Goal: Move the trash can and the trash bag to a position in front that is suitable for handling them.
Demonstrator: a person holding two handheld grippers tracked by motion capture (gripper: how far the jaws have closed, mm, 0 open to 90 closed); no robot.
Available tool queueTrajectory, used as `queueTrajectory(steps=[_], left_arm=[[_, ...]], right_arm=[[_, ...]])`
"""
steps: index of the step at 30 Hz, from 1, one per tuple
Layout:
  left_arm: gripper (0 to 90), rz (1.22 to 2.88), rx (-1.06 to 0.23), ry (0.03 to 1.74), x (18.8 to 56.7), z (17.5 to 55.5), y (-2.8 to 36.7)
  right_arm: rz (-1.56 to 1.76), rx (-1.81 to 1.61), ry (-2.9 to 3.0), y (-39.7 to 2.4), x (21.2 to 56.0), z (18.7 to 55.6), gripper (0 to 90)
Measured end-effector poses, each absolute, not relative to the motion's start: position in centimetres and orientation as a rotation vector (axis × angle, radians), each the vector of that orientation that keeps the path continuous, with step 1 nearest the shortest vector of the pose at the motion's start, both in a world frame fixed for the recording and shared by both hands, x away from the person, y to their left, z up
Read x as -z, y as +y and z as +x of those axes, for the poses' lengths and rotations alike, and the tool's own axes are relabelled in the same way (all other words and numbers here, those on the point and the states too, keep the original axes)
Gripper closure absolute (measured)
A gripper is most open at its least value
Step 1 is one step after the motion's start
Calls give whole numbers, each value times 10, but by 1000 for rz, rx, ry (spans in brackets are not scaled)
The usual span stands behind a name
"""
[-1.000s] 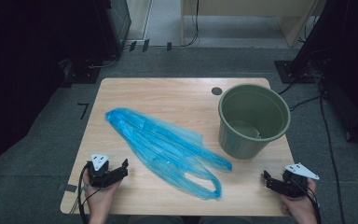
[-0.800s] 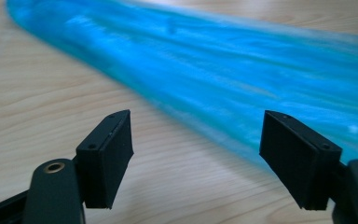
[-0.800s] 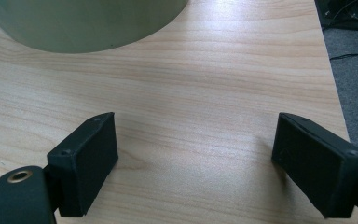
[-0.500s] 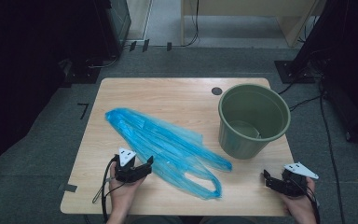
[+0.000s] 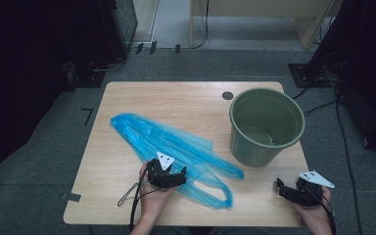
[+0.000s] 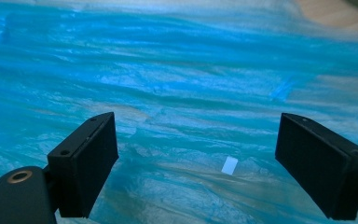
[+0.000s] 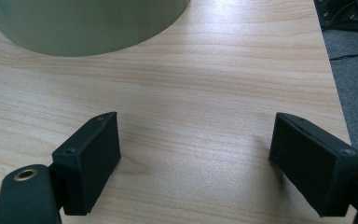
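blue plastic bag bears no legible writing; left tongs just spread, right tongs spread.

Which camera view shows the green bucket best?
The high view: the whole green bucket stands upright there near the table's right edge, its open rim visible. The right gripper view shows its lower wall; the left gripper view gives a blurred corner sliver.

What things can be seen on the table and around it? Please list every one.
plastic bag: 1, blue, lying flat across the table's middle
bucket: 1, green, upright at the table's right side
table: 1, light wood, with a dark round hole near the bucket
cables: several, black, on the grey floor
left tool: 1, black, open, over the bag's near edge
right tool: 1, black, open, above the table's near right corner
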State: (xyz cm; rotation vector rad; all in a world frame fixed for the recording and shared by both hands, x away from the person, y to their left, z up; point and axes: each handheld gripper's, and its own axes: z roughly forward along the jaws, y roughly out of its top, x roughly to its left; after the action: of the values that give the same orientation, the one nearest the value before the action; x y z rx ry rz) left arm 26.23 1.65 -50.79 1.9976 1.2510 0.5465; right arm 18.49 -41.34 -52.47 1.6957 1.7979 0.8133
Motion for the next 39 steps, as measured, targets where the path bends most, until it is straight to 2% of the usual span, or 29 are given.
queueTrajectory(steps=[4,6,8,10,12,17,19,27,31,39], left_arm=[[136,2063,-551,1258,513,265,9],[171,2083,-548,1249,514,265,8],[278,2074,-536,1247,514,265,10],[313,2062,-519,1236,514,265,12],[487,2058,-516,1217,513,265,13],[804,2024,-512,1229,514,264,19],[879,2000,-485,1243,514,265,23],[900,1848,-537,1175,499,255,32],[900,1751,-615,1125,474,249,36],[900,1641,-689,1037,431,243,37]], right_arm=[[1696,-814,1798,-413,525,185,160],[1696,-813,1798,-413,525,185,160],[1694,-813,1798,-413,525,185,160],[1694,-813,1798,-413,525,185,160],[1690,-812,1799,-413,525,185,160],[1686,-811,1800,-413,525,184,160],[1684,-807,1799,-413,525,184,160],[1680,-805,1799,-412,525,184,160],[1677,-803,1798,-412,525,184,159],[1675,-802,1798,-412,525,184,159]])
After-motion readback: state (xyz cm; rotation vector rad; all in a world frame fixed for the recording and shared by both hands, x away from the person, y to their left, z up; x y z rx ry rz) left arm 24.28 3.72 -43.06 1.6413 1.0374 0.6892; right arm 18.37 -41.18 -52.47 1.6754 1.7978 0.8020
